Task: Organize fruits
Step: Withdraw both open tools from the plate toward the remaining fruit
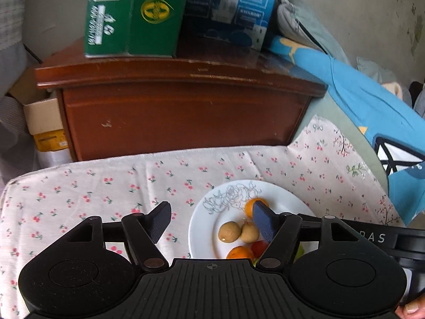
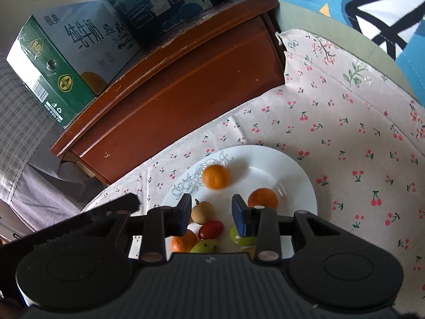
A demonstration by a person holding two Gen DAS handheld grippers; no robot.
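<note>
In the lower centre of the left wrist view the left tongs are seen spread wide with nothing between the pads, poised above the near edge of the white plate. In the right wrist view the right tongs stand narrowly apart and grip nothing; a red cherry tomato lies below the gap, with a brownish longan just behind the left pad. Two green fruits and a small orange are partly hidden under the tongs at the bottom of the frame. Further up the plate a second orange rests at centre right, and a third orange looks smeared, so it may be rolling; it could travel over the shallow rim onto the cherry-print cloth. The fruits are crowded, so a closing pad could nudge a neighbour or squash the soft tomato. With both tongs over one plate, a collision between them is possible. Beyond, in the upper left, milk cartons stand on a wooden cabinet, well apart from the fruit.
</note>
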